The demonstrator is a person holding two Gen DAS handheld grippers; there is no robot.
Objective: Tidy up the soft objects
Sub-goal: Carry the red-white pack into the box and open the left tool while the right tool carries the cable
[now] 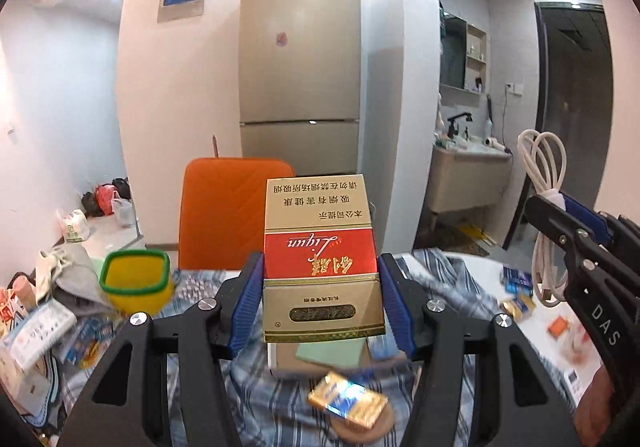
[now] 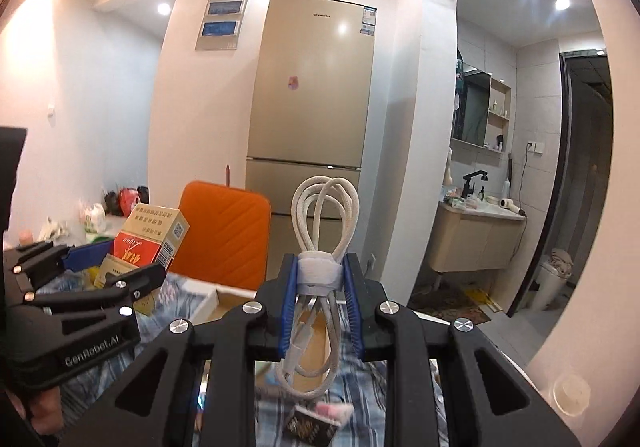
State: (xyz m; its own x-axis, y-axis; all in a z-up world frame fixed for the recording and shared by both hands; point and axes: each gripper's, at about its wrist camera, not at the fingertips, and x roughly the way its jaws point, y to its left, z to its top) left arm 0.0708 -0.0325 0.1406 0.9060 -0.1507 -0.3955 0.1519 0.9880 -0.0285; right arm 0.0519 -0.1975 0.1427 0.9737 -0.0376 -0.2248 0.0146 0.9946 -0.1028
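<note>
Yellow cup (image 1: pixel 136 279) among table clutter

The left tongs (image 1: pixel 321 287) are held raised and pointed slightly downward, the two blue pads (image 1: pixel 251 299) standing about halfway apart and pressed against the sides of a gold-and-red carton (image 1: pixel 320 251), which is gripped upright between them. In the right wrist view the left tongs (image 2: pixel 116 265) are seen at the left edge, with part of a hand (image 2: pixel 40 413) visible beneath the black frame. The right tongs (image 2: pixel 320 275) are held nearly level and are clamped tight on the strap of a coiled white cable (image 2: pixel 322 231). In the left wrist view the right tongs (image 1: pixel 560 213) are seen at the right edge.
</note>
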